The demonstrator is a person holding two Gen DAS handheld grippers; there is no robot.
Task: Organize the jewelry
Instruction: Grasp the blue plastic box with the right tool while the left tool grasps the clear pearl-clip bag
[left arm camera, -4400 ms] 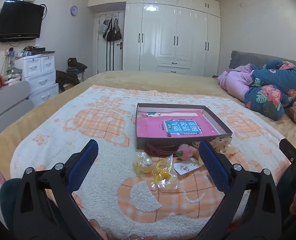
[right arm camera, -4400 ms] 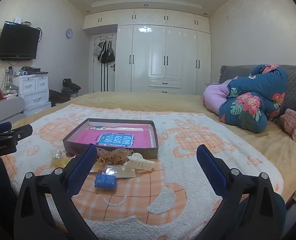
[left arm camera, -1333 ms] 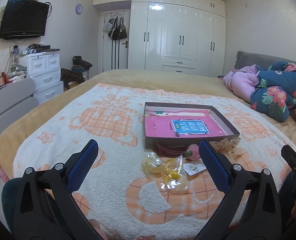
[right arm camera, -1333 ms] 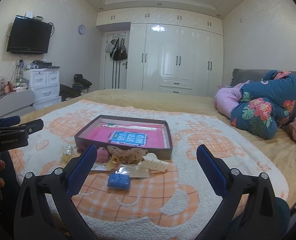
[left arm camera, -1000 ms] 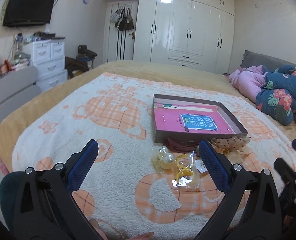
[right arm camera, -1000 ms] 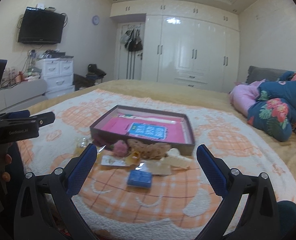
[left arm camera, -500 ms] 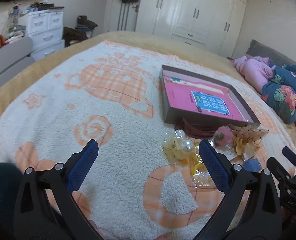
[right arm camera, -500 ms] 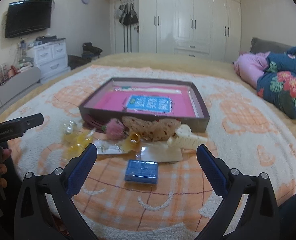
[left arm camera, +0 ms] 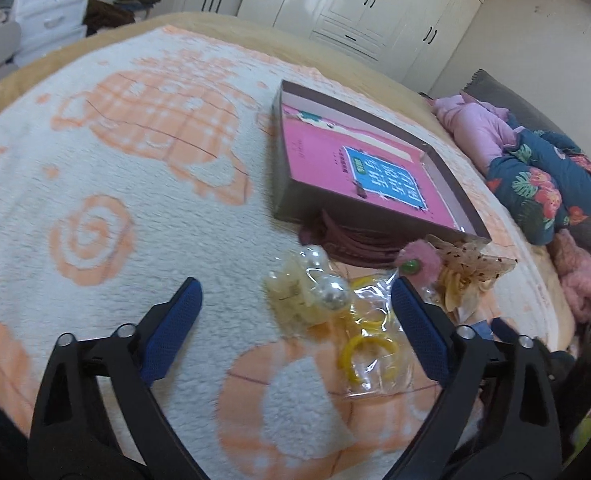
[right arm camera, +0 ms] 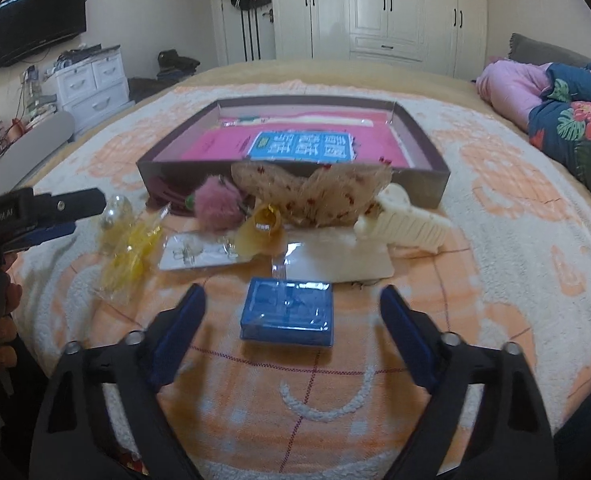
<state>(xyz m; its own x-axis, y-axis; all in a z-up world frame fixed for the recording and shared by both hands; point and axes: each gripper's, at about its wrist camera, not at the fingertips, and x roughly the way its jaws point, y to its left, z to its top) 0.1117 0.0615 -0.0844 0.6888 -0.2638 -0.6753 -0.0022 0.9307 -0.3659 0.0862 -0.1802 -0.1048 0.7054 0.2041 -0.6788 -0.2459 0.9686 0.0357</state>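
**Desk:** What step does this moment catch?

**Caption writer:** The approach. On a bed spread with an orange-and-white blanket (right arm camera: 495, 280), two handheld tongs bear down on a scatter of jewelry and hair pieces lying just in front of a shallow open box (right arm camera: 423, 136). The right gripper (right arm camera: 293, 300) frames a small blue case (right arm camera: 287, 312); its jaws are closing, the case between them, though the pads appear not yet to press it. The left gripper (left arm camera: 295, 300) points at a pearl hair piece (left arm camera: 315, 288) and a clear bag of yellow rings (left arm camera: 369, 344); its jaws are closing too, with nothing gripped.

**Desk:** And the rest of the pile?

**Caption writer:** A pink pompom (right arm camera: 217, 200), a dotted fabric bow (right arm camera: 311, 192), a cream claw clip (right arm camera: 403, 228) and a card of earrings (right arm camera: 199, 256) lie between the case and the box wall. Nothing appears to be sorted into the box yet.

**Desk:** What does the next move call for?

**Caption writer:** Probably a firm pinch on the blue case's sides, then a lift over the box wall. The left needs care: the bag looks slippery and overlaps the pearl piece.
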